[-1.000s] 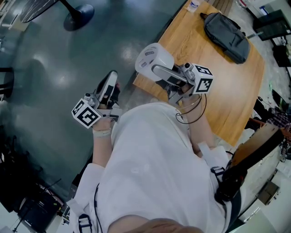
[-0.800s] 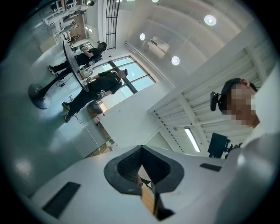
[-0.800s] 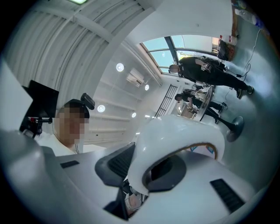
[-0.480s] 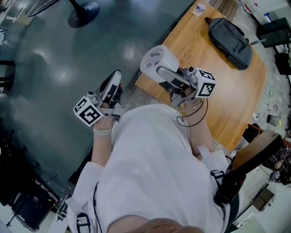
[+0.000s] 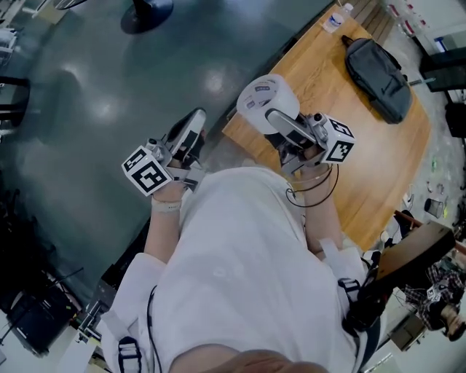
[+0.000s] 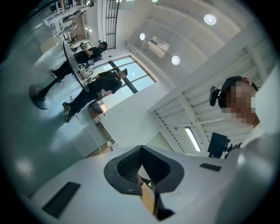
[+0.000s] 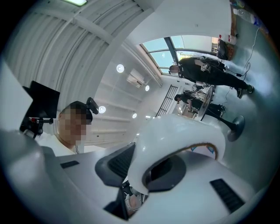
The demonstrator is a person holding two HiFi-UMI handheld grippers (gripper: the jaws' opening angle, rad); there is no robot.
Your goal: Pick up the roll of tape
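Note:
In the head view a white roll of tape [image 5: 263,97] sits in my right gripper [image 5: 285,121], which is shut on it above the near corner of the wooden table [image 5: 364,167]. In the right gripper view the roll [image 7: 175,133] arches across both jaws of the right gripper [image 7: 159,164], with its brown inner core edge showing. My left gripper [image 5: 186,137] hangs over the dark floor to the left of the table. In the left gripper view my left gripper [image 6: 141,151] is shut, its tips meeting with nothing between them.
A black bag [image 5: 378,69] lies on the far part of the table, and a small bottle [image 5: 333,18] stands at its far corner. A round stand base [image 5: 145,11] rests on the floor at the top. People stand at distant desks [image 6: 83,74].
The head camera has turned a little, so everything sits slightly further right in the picture. Both grippers keep their places, with the tape still in the right one.

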